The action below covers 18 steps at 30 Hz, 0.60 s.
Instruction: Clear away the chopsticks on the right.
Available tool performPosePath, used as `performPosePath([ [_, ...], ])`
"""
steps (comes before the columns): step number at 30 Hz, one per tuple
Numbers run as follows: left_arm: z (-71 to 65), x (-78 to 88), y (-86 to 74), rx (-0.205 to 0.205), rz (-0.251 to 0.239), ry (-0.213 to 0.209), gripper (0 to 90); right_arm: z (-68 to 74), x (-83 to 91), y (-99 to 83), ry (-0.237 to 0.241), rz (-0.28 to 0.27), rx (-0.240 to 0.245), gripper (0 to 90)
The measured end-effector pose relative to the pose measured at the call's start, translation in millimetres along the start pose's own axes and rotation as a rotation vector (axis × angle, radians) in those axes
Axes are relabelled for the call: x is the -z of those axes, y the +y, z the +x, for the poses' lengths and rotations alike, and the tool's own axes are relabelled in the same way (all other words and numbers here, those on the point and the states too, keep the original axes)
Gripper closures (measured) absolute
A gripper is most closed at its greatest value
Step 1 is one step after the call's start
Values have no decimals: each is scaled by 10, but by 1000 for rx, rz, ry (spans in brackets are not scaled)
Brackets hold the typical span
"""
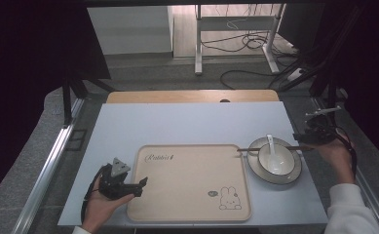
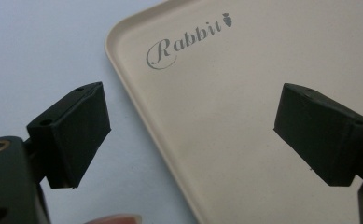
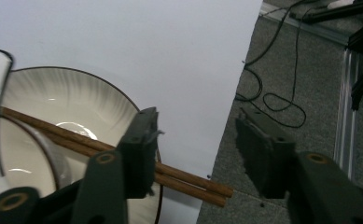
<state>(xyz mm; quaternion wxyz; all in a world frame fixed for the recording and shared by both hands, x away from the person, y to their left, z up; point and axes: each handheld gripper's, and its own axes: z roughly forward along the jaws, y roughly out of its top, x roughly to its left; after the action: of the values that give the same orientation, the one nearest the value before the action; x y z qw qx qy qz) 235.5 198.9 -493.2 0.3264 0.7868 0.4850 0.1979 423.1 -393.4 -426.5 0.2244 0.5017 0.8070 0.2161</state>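
Grey carpeted floor is surrounding a table [image 1: 128, 126] with a pale blue-white top; cables [image 1: 248, 44] are trailing across the floor beyond it, near a white desk frame [image 1: 199, 39].

Item 1: tray [image 1: 177, 195], beige, rounded corners, lying flat on the near middle of the table. It is bearing the script word "Rabbit" [image 1: 161, 157] with a small carrot mark at its far left, and a line drawing of a rabbit [image 1: 230, 200] beside a small oval mark at its near right. In the left gripper view the lettering "Rabbit" [image 2: 188, 44] is reading clearly.

Item 2: plate [image 1: 255, 168], white with a dark rim, sitting just right of the tray. A white bowl [image 1: 274, 158] is standing on it, with a white spoon [image 1: 271, 145] resting inside.

Item 3: chopsticks [image 1: 270, 147], a brown wooden pair, lying across the bowl and plate, their right ends jutting past the table's right edge.

Item 4: my left gripper [image 1: 139, 185] is hovering at the tray's left edge, jaws spread wide and holding nothing; the tray rim is passing between them in the left gripper view.

Item 5: my right gripper [image 1: 301, 139] is sitting at the jutting ends of the chopsticks [image 3: 188, 179]. Its jaws are part-way apart, one beside the sticks and the other standing well clear over the floor, so I am not gripping them.
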Motion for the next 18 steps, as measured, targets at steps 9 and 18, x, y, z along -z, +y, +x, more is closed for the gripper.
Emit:
performPosePath([
  [9, 8, 7, -21, 3, 6, 4, 106, -59, -211, 14, 22, 59, 10, 781],
  [18, 26, 1, -34, 5, 14, 6, 106, -71, -338, -44, 53, 118, 37, 887],
])
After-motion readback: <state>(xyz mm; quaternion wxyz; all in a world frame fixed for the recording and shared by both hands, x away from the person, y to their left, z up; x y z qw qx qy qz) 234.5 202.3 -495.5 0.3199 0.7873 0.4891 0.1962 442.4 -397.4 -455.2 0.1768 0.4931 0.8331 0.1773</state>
